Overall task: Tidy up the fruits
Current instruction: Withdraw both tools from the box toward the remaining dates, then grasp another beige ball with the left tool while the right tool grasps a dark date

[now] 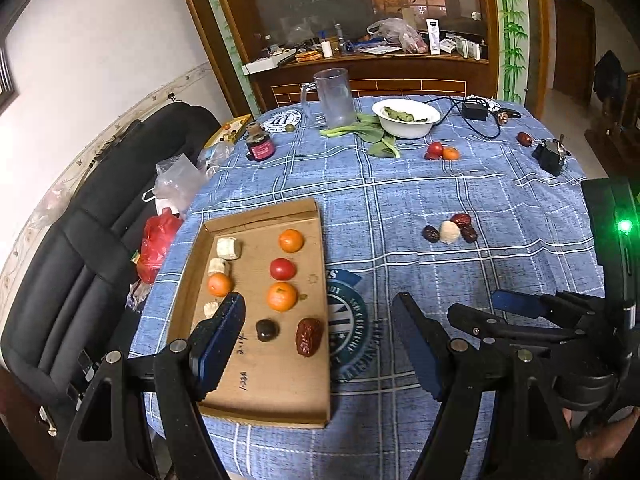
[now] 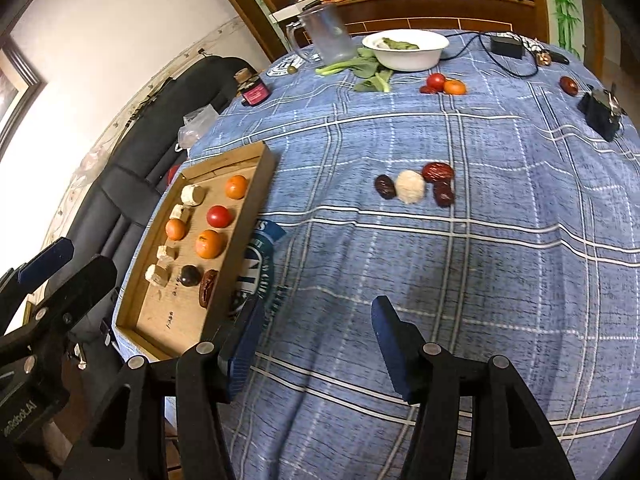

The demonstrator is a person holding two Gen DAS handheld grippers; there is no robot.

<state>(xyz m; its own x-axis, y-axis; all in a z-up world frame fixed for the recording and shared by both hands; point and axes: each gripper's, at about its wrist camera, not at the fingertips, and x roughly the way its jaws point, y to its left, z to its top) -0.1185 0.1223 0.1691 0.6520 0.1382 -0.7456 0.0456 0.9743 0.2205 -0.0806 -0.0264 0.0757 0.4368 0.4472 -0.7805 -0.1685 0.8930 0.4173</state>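
A cardboard tray [image 1: 260, 380] [image 2: 168, 320] lies at the table's left edge. It holds three oranges, a tomato [image 1: 283, 269], a red date [image 1: 309, 336], a dark fruit and several white chunks. Farther right on the cloth, three dates surround a white chunk [image 1: 450, 232] [image 2: 410, 186]. A tomato [image 1: 435, 149] and an orange [image 1: 451, 153] sit near the back, and a lone date [image 1: 523, 139] lies far right. My left gripper [image 1: 318, 304] hangs open above the tray's near end. My right gripper [image 2: 318, 304] stands open over bare cloth beside the tray, with nothing between its fingers.
A white bowl [image 1: 406, 118] of greens, a clear pitcher [image 1: 332, 98], loose greens, a pink-labelled jar [image 1: 260, 148], a charger with cable and a black device [image 1: 552, 156] stand at the back. A black sofa [image 1: 80, 260] with plastic bags borders the table's left.
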